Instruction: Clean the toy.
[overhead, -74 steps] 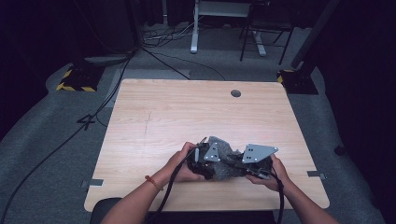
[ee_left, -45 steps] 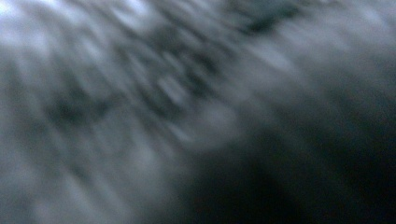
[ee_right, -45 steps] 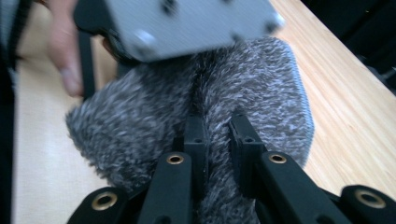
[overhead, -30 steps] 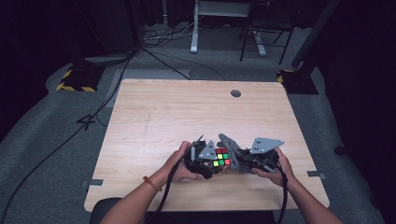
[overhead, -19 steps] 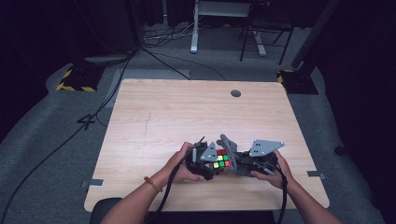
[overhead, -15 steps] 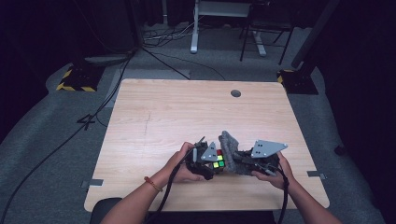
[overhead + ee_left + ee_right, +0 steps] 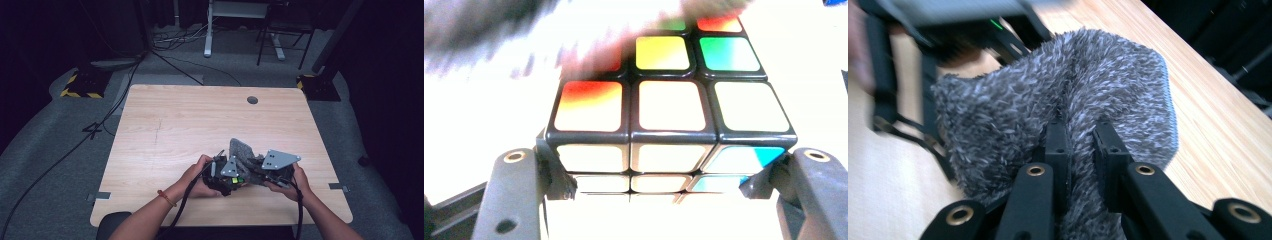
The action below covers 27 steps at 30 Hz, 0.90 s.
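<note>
A colour cube (image 7: 664, 120) with black edges and red, yellow, green and white tiles sits between the jaws of my left gripper (image 7: 664, 185), which is shut on its two sides. In the high view the cube (image 7: 237, 180) peeks out as a small green spot near the table's front edge, under the left gripper (image 7: 223, 175). My right gripper (image 7: 1080, 135) is shut on a fluffy grey cloth (image 7: 1058, 95). The cloth (image 7: 242, 152) rises between both grippers, and the right gripper (image 7: 260, 174) holds it against the cube.
The wooden table (image 7: 200, 125) has a round cable hole (image 7: 252, 100) at the back. Cables (image 7: 100, 125) run over the grey floor to the left. A desk frame and chair legs (image 7: 240, 30) stand behind the table.
The right gripper has brought the grey cloth leftward over the cube. The cube's coloured tiles, plain a second ago, are now mostly covered. The left gripper has kept its place.
</note>
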Tool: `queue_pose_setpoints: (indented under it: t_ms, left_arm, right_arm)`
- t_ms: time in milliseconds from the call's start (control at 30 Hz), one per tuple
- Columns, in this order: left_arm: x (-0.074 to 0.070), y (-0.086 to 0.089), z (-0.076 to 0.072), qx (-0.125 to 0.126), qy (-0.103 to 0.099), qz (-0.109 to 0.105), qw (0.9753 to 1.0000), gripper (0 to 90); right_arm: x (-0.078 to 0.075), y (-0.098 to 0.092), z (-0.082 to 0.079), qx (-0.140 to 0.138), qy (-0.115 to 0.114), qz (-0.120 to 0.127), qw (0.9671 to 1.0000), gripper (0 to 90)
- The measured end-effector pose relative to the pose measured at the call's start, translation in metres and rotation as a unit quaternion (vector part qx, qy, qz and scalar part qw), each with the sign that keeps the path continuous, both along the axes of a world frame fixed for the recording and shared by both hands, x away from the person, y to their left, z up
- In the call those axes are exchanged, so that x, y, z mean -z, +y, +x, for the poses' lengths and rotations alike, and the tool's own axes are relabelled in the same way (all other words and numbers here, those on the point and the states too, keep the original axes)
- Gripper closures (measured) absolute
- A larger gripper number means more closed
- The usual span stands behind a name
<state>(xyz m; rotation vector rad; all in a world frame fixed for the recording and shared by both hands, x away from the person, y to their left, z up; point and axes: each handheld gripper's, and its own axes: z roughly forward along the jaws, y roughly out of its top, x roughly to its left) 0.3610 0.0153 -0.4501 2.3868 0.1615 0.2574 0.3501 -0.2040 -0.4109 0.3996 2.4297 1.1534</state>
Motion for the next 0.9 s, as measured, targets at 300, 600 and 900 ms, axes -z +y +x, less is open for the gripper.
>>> queue_pose_setpoints:
  t_ms: [300,600,900]
  left_arm:
    - [-0.007,0.009,0.001,-0.005,0.004,-0.048,0.9988,33.7]
    - [0.002,0.000,0.002,-0.001,0.001,-0.011,0.9999,33.0]
    - [-0.001,0.001,0.002,-0.008,-0.007,-0.013,0.9999,33.4]
  right_arm:
    - [0.017,-0.018,0.013,-0.031,0.088,0.062,0.9937,79.7]
    - [0.003,-0.005,-0.005,-0.062,0.054,0.078,0.9935,79.7]
    - [0.005,0.002,-0.006,-0.053,0.030,0.052,0.9968,79.8]
